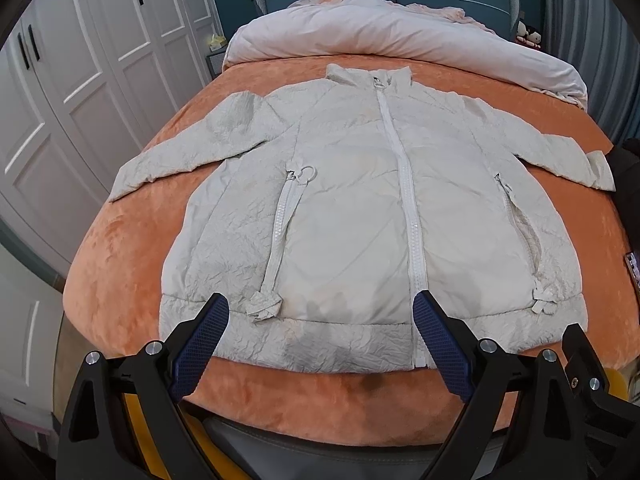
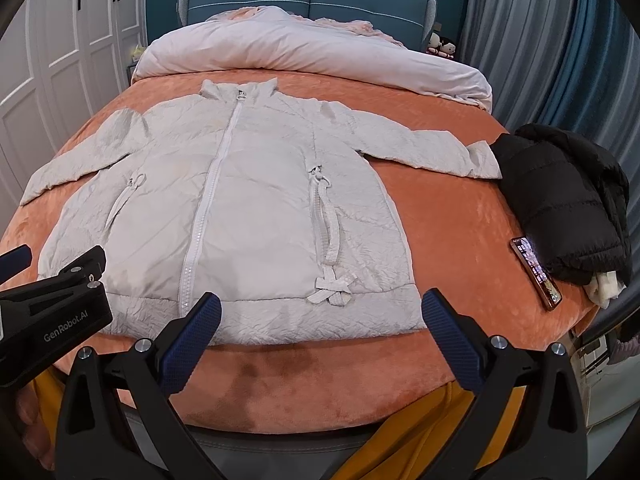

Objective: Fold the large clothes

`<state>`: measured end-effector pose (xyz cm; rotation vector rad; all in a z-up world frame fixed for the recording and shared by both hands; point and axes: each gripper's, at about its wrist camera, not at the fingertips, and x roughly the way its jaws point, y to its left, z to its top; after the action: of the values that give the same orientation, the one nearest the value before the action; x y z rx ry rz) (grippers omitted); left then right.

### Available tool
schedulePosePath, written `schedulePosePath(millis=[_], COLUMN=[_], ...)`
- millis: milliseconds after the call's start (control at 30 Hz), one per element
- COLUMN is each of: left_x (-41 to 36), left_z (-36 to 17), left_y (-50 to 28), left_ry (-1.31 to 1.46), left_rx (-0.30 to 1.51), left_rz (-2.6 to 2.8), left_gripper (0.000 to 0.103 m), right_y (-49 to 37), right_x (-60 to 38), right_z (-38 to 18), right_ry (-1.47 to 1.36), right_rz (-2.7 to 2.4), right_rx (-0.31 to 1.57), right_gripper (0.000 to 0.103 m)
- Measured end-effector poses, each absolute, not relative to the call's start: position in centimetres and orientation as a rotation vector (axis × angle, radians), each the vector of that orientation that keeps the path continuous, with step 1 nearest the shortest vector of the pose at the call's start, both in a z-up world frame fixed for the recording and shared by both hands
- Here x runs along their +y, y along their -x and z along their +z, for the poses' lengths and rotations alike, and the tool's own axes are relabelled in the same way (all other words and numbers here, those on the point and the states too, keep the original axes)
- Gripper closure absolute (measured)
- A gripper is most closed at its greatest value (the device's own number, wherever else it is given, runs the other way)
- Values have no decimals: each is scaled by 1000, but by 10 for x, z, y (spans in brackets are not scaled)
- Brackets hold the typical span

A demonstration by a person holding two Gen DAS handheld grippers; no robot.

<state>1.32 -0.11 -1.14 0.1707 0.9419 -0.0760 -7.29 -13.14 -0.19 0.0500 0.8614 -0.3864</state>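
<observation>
1. Here the white jacket (image 1: 360, 208) lies flat and face up on the orange bedspread (image 1: 120, 248), zipped shut, its collar toward the far headboard and its hem along the near edge of the bed. Its long axis runs near to far, straight away from both claws, with the sleeves spread out to left and right.

2. The left gripper (image 1: 320, 336) hovers over the near hem with its jaws spread wide and nothing between them. One blue pad sits above the hem left of the bow on the left pocket, the other beside the bottom of the centre zipper (image 1: 404, 184). I cannot tell whether the pads touch the cloth.

3. The right gripper (image 2: 320, 328) is likewise spread wide and empty, above the right half of the hem; the right pocket's bow (image 2: 332, 292) shows between its fingers, a little farther off.

4. So the jacket lies ahead of and below both claws, hem nearest. The left sleeve cuff (image 1: 124, 184) is nearer the left gripper; the right cuff (image 2: 482, 160) is nearer the right gripper and lies just beside a black jacket (image 2: 568, 200).

5. A phone (image 2: 536, 272) rests on the bedspread at the right, near the black jacket and well apart from the white jacket's hem.

6. In my judgement no fold has begun, and each side suits its own claw.
</observation>
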Motion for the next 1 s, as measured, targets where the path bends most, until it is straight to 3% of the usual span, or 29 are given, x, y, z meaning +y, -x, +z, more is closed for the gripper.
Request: schedulePosePath(millis=[1000], left_x=[-1], left_z=[-12], left_y=[-13], left_ry=[-172], left_rx=[943], left_rz=[-77], left_gripper=[11], right_y=[73], right_x=[-128], right_z=[-1], right_ry=[-53], right_rz=[-382], right_rx=[859], right_gripper=[5])
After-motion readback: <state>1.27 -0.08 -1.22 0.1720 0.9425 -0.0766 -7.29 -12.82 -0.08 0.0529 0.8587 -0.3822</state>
